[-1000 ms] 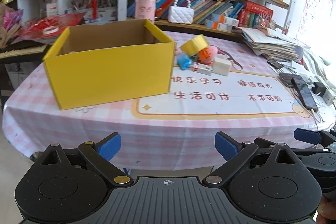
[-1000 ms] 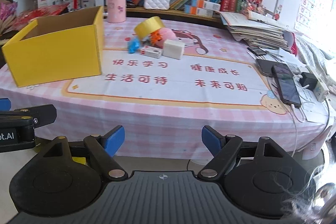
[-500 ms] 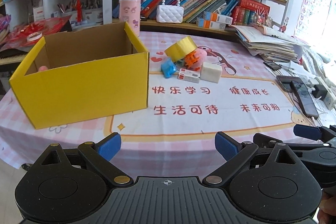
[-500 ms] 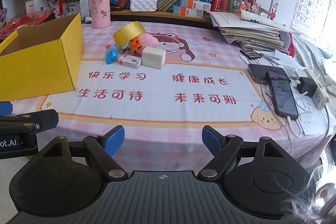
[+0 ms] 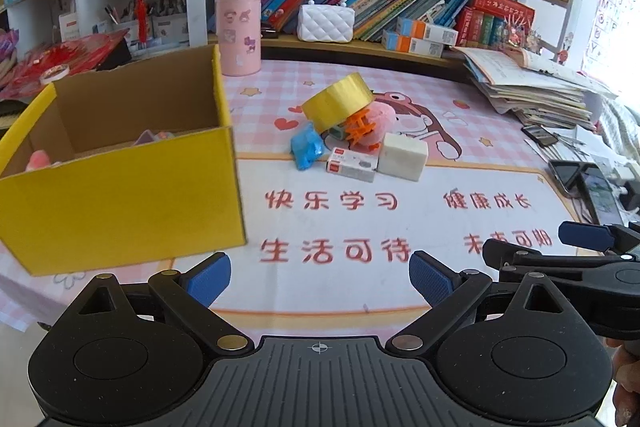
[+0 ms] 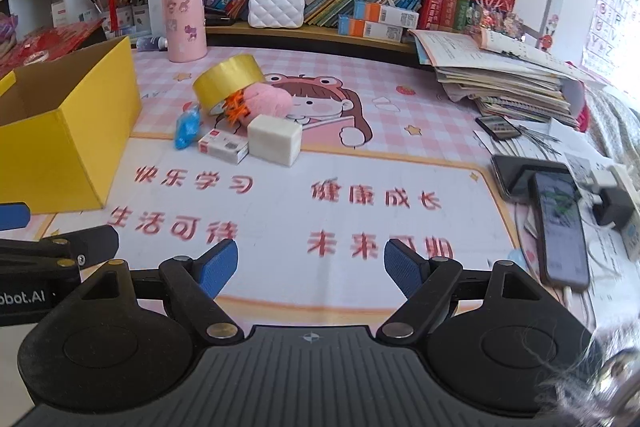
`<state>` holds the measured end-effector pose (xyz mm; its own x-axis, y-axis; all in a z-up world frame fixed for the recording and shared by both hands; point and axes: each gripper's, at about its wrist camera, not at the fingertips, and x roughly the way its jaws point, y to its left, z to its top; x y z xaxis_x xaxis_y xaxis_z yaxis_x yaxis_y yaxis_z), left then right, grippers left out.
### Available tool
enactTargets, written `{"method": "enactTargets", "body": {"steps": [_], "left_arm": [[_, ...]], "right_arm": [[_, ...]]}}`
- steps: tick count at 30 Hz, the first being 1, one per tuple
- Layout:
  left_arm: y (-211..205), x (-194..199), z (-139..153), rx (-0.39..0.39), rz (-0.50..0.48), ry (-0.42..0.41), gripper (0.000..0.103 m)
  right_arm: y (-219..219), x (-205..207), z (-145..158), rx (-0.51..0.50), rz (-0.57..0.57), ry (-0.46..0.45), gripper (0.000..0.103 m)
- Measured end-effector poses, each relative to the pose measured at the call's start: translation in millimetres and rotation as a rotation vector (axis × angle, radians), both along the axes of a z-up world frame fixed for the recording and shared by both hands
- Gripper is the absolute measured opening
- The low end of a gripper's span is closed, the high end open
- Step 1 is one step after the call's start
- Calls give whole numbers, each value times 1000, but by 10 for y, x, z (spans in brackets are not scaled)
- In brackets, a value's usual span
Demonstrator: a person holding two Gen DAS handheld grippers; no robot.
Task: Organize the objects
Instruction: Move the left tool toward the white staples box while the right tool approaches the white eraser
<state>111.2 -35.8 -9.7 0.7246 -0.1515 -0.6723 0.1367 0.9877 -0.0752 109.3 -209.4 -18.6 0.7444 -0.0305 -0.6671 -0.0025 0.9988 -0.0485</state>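
A yellow cardboard box point(image 5: 120, 195) point(image 6: 64, 131) stands open on the left of the table with a few small pink items inside. Right of it lies a cluster: a gold tape roll point(image 5: 338, 101) point(image 6: 228, 81), a pink ball point(image 6: 268, 101), an orange toy point(image 5: 360, 127), a blue packet point(image 5: 306, 147) point(image 6: 186, 125), a small white-and-red box point(image 5: 352, 165) point(image 6: 224, 146) and a white block point(image 5: 402, 157) point(image 6: 274, 139). My left gripper point(image 5: 320, 277) and right gripper point(image 6: 310, 267) hover open over the near mat, well short of the cluster, nothing between their fingers.
A pink cylinder point(image 6: 184, 23) and a white quilted purse point(image 6: 276, 9) stand at the back by the bookshelf. A paper stack point(image 6: 500, 79), phones point(image 6: 560, 223) and a charger lie on the right. A printed mat point(image 6: 320, 195) covers the table's middle.
Both grippers have advanced over the table toward the cluster, so the box and objects appear larger and nearer. The jaws stayed open.
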Motion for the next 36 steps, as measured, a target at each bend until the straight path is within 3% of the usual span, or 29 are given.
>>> {"method": "enactTargets", "body": {"steps": [14,20,27,30,33,36], "left_arm": [[-351,473,-63,52,79,25,97],[-387,592,-52,51,100,29,96],[-461,726,-126,62,83,81,95],[-509,795,-162,54,73,93,93],[-560,889,-181,40,63,92,90],[-606,1043,-228,30,67,87,83]], "right_arm": [[-290,839,-95,97,158,-39,70],[-247,1323,-223,82,261,-37,65],[-150,1744,-404,39,418,-6,55],[-165,1827,-402,51,517,6,34],[-289,1849,-326,94,510,29,26],[-487,1774,-236,134,447,18,24]]}}
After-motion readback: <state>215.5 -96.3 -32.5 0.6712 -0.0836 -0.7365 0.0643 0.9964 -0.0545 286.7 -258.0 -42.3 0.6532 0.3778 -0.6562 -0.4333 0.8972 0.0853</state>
